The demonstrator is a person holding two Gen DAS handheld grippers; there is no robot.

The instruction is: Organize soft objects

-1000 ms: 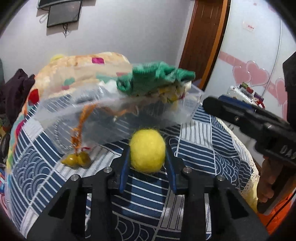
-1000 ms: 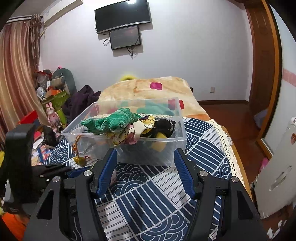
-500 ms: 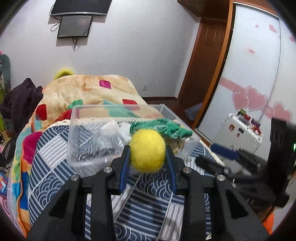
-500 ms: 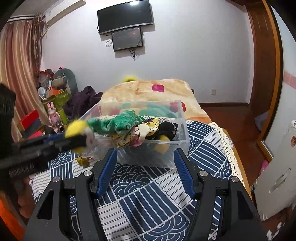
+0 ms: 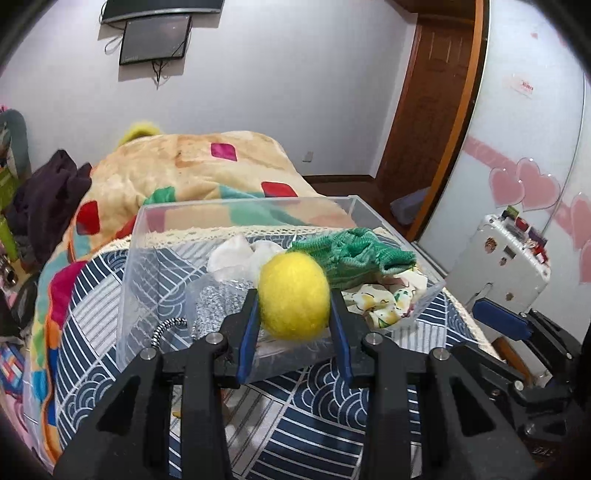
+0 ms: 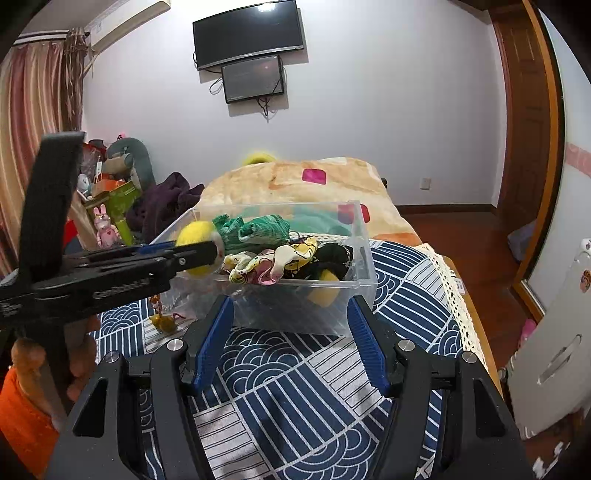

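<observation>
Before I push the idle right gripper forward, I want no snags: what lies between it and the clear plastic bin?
Only bare blue wave-patterned bedspread separates the right gripper from the clear plastic bin, per the right wrist view.

One clear bin sitting on the bed, one yellow felt ball, one green knit cloth, two wall screens hanging.

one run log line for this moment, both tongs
left tongs: shut on yellow felt ball, at clear bin near rim | right tongs: open, empty, before bin | bin: green knit, patterned cloth
</observation>
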